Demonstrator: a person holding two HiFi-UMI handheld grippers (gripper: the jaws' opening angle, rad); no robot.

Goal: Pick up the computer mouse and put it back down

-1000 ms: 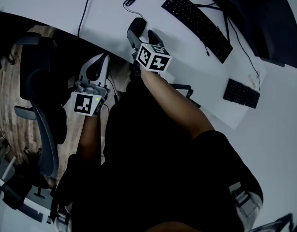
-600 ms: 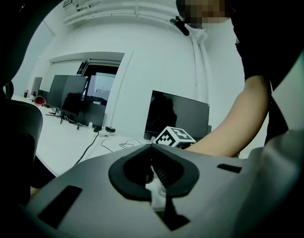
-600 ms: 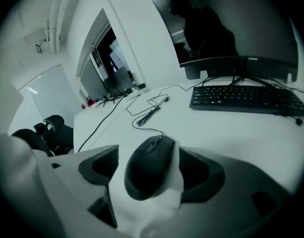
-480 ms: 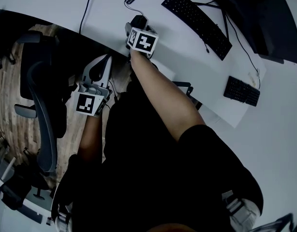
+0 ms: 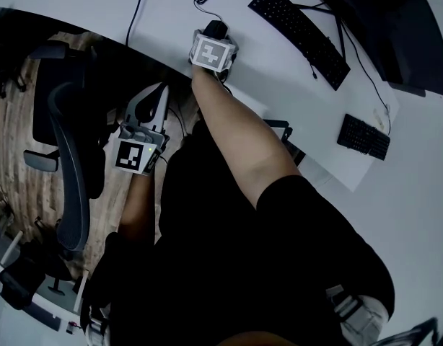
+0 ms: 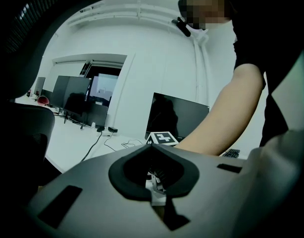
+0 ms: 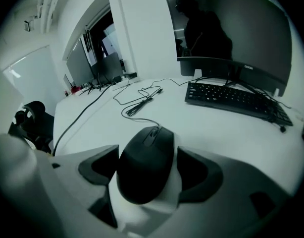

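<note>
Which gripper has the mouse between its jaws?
The right gripper, at the desk: the black mouse sits between its parted jaws. The left gripper is shut and empty.

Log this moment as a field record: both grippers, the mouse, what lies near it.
right gripper: open, fingers either side of the computer mouse
computer mouse: flat on the white desk, cable attached
left gripper: shut, empty, short of the desk
keyboard: beyond the mouse, to its right
</note>
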